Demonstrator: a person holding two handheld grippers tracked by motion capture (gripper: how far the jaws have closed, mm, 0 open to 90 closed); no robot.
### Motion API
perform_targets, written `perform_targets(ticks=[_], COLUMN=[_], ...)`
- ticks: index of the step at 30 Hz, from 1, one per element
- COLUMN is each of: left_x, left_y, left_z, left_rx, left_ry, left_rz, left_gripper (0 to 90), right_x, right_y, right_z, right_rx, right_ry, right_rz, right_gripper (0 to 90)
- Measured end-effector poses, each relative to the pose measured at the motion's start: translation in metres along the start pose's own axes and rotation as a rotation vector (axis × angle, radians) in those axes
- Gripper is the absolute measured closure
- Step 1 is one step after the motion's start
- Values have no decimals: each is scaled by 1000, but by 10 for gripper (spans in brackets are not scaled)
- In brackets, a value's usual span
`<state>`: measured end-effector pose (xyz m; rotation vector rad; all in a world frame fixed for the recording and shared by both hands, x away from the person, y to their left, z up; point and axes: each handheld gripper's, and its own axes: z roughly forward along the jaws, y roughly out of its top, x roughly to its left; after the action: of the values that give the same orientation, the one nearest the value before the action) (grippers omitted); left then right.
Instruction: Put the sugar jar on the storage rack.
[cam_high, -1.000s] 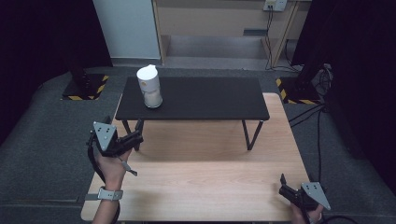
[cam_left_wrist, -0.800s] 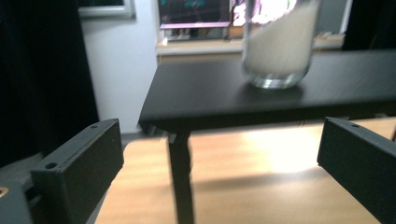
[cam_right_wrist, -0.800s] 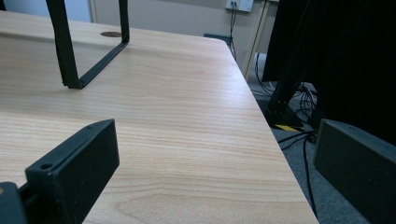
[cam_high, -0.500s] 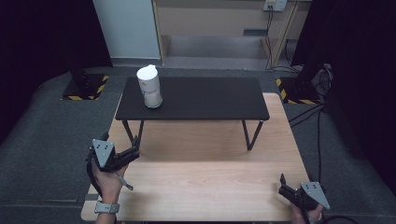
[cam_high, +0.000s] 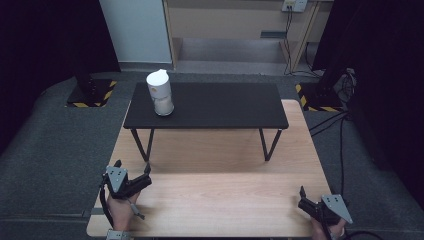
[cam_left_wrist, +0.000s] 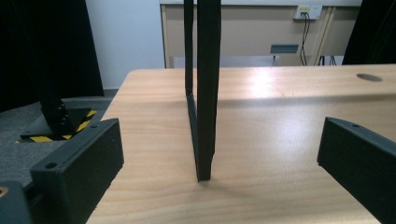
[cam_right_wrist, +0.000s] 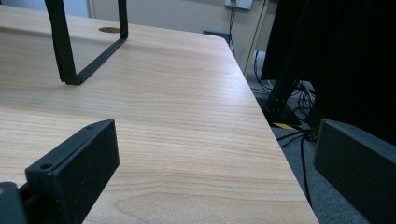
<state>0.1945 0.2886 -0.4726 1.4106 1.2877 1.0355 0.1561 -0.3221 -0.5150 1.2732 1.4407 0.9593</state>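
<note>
Both grippers, left (cam_high: 134, 179) and right (cam_high: 311, 204), gape empty

A white jug (cam_high: 160, 93) stands upright on a small black table (cam_high: 225, 106). The jug is tall and round, with a small spout at its top. Its lower part looks a bit see-through and grey. It sits near the left end of the black table, close to the front edge.

The small black table has a flat, dark, long top and thin black legs (cam_high: 141, 143). It stands on a big wooden table (cam_high: 215, 200) made of light wood. The rest of the black top is bare. One thin black leg (cam_left_wrist: 201, 93) stands straight up on the wood, seen close in the left gripper view.
</note>
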Motion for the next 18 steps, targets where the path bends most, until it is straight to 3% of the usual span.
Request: perform_targets(ticks=[18], left_x=[5], left_y=[-29], left_z=[-6], left_rx=[53], left_ry=[-6], left_rz=[-33], left_gripper=[0], right_x=[1], right_y=[0], right_z=[1], right_rx=[3], right_ry=[1], right_rz=[-15], right_gripper=[6])
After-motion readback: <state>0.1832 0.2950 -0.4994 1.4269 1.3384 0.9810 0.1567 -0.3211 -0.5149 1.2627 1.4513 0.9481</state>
